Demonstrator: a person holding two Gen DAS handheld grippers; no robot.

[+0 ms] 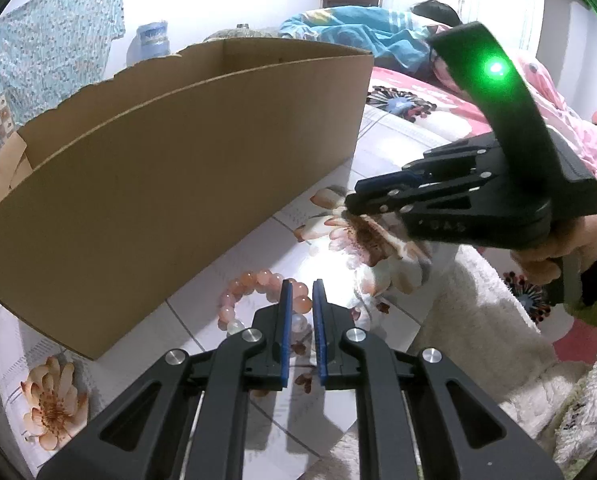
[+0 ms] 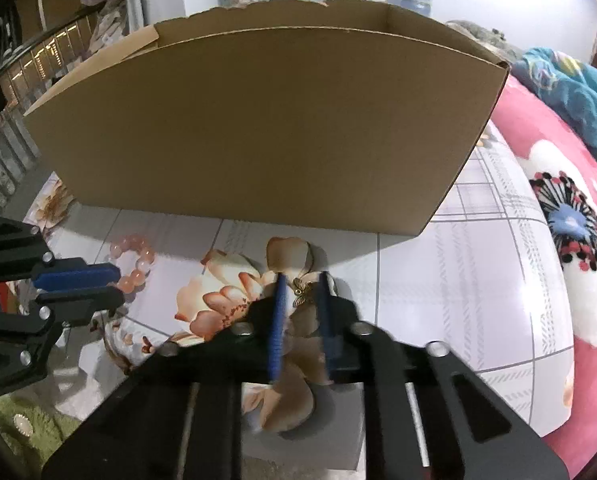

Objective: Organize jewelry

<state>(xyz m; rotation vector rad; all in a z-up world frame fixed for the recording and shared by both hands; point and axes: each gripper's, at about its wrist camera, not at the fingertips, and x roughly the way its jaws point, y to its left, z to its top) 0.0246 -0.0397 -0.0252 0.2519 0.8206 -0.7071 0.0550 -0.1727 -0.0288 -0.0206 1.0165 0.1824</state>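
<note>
A pink bead bracelet (image 1: 254, 282) (image 2: 136, 264) lies flat on the floral tablecloth (image 1: 258, 240), in front of a tall open cardboard box (image 1: 178, 140) (image 2: 258, 120). My left gripper (image 1: 301, 284) (image 2: 118, 286) is over the bracelet's near side with its blue pads almost together. I cannot tell whether they pinch a bead. A small bronze butterfly charm (image 2: 303, 292) rests on a printed flower. My right gripper (image 2: 302, 278) (image 1: 348, 202) points down at it. The pads stand on either side of the charm with a thin gap to it.
The box wall blocks the far side of the table. A white fluffy cloth (image 1: 478, 300) lies to the right, and a pink flowered blanket (image 2: 558, 240) beyond it. A person (image 1: 378, 28) lies on the bed behind. A hand (image 1: 558, 248) holds the right gripper.
</note>
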